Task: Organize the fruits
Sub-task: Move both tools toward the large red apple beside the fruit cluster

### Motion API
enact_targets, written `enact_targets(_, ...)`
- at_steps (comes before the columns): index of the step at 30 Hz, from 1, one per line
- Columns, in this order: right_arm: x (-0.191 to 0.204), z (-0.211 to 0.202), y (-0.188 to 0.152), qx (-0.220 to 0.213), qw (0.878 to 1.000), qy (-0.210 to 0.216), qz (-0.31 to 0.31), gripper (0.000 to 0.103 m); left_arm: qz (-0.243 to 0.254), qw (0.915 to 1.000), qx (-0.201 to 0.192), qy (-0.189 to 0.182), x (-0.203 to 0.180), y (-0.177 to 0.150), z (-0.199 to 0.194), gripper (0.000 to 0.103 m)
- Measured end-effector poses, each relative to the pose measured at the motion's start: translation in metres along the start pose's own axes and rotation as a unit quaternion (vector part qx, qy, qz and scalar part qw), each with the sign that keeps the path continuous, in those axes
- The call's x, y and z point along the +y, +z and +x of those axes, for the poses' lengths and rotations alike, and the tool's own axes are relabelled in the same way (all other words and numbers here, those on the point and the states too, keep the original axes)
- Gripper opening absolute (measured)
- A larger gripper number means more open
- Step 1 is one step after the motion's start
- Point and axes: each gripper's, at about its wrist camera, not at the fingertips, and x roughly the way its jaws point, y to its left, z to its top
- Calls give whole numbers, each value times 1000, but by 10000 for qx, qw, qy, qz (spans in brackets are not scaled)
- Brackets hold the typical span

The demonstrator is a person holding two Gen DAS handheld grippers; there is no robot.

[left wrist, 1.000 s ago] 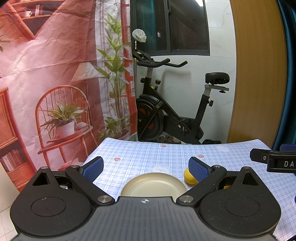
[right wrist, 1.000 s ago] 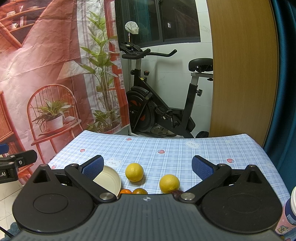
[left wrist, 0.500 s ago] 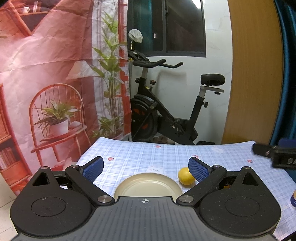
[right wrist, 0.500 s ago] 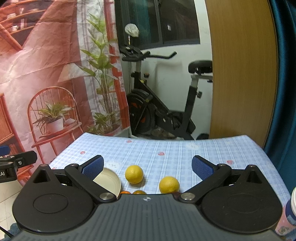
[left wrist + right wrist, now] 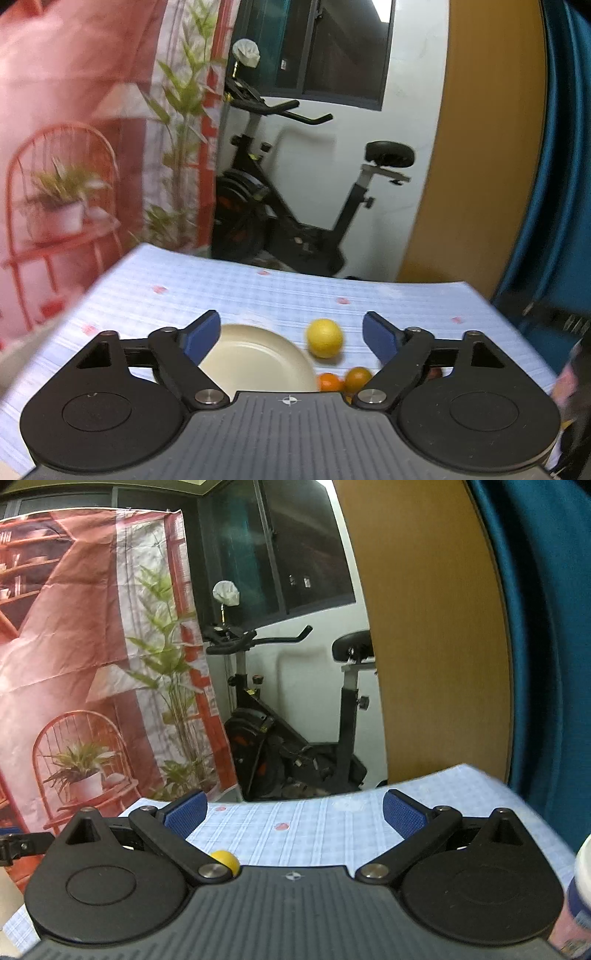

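In the left wrist view a cream plate lies on the blue checked tablecloth, with a yellow lemon just right of it and two small oranges nearer me. My left gripper is open and empty, above the plate and lemon. In the right wrist view my right gripper is open and empty over the cloth; only the top of one yellow fruit shows behind its body.
An exercise bike stands beyond the table's far edge, beside a red printed backdrop. A wooden panel and blue curtain are at the right. A white-capped bottle stands at the right edge.
The left gripper has swung right, bringing the lemon and small oranges between its fingers. The right gripper has tilted up and right, so most fruit dropped out of its view.
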Motion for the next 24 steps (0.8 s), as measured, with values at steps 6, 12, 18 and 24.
enact_targets(6,17,14,-30,674,9960,507,-302,103,10,9988,486,-61,-3,-16,18,84)
enact_targets(12,50,29,-65,1513,9797,941,-924,103,195,9952,949,141,0,-26,26,84)
enact_targets(18,55,34,-82,1949,9697,1030,-1057,100,271,9928,1144,247,1,-31,28,84)
enact_targets(24,41,44,-96,2566,9563,1298,-537,82,251,9911,1303,-126,-5,-37,33,84)
